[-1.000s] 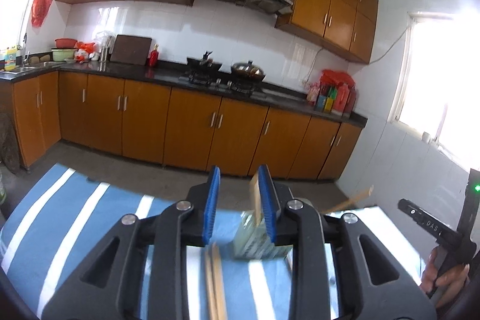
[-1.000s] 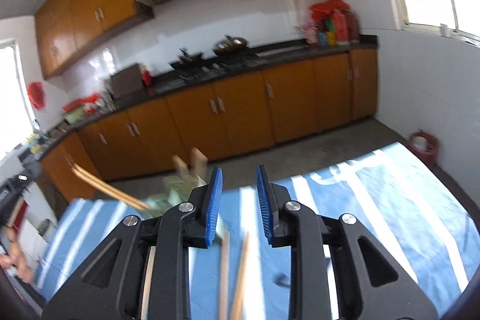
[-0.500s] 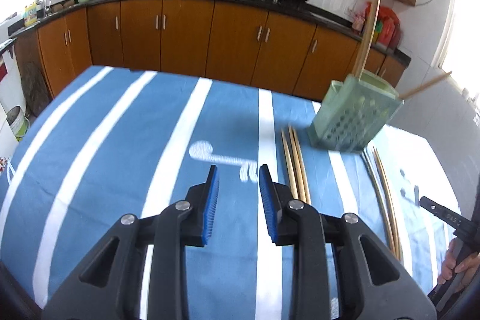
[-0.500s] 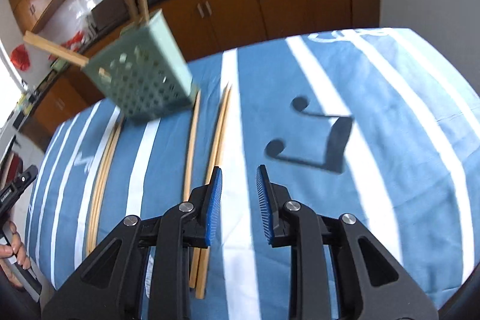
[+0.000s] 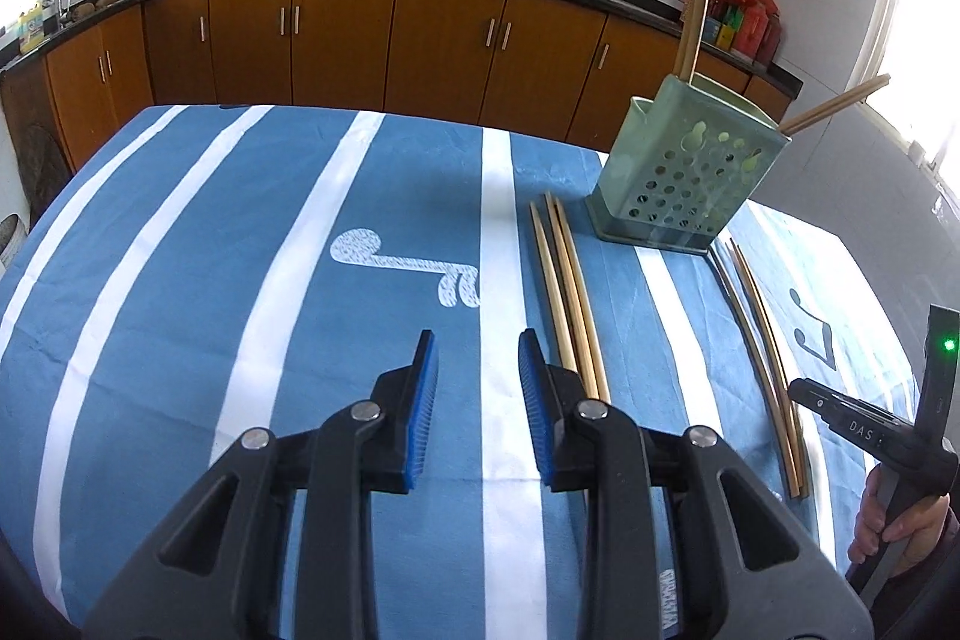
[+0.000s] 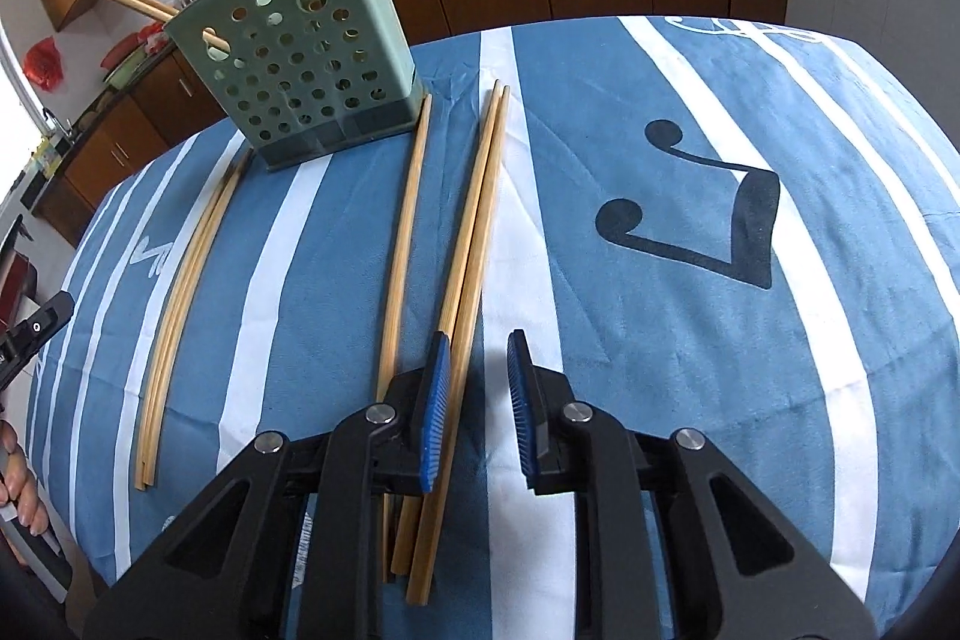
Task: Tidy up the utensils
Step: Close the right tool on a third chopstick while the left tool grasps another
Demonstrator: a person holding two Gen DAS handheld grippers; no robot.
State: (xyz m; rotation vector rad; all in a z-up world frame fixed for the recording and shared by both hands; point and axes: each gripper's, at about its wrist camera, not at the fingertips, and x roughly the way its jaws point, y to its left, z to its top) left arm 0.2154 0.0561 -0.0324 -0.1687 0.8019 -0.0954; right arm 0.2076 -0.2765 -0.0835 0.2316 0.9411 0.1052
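Observation:
A green perforated utensil holder [image 5: 678,172] stands on the blue striped cloth [image 5: 240,250] with chopsticks sticking out of it; it also shows in the right wrist view [image 6: 300,64]. Wooden chopsticks [image 5: 570,292] lie left of it and another bundle [image 5: 762,352] right of it. In the right wrist view, chopsticks [image 6: 474,232] lie just left of my right gripper [image 6: 477,364], a single one [image 6: 402,244] further left, and a bundle [image 6: 186,280] at the far left. My left gripper [image 5: 477,364] is open and empty above the cloth. My right gripper is open and empty.
Brown kitchen cabinets [image 5: 420,34] and a dark counter with woks run behind the table. The table's far edge lies just behind the holder. The other hand-held gripper's handle [image 5: 888,430] shows at the right edge of the left wrist view.
Both grippers have tilted down from the cabinets toward the cloth and moved lower. The chopsticks and holder now fill the views. Both grippers stay open.

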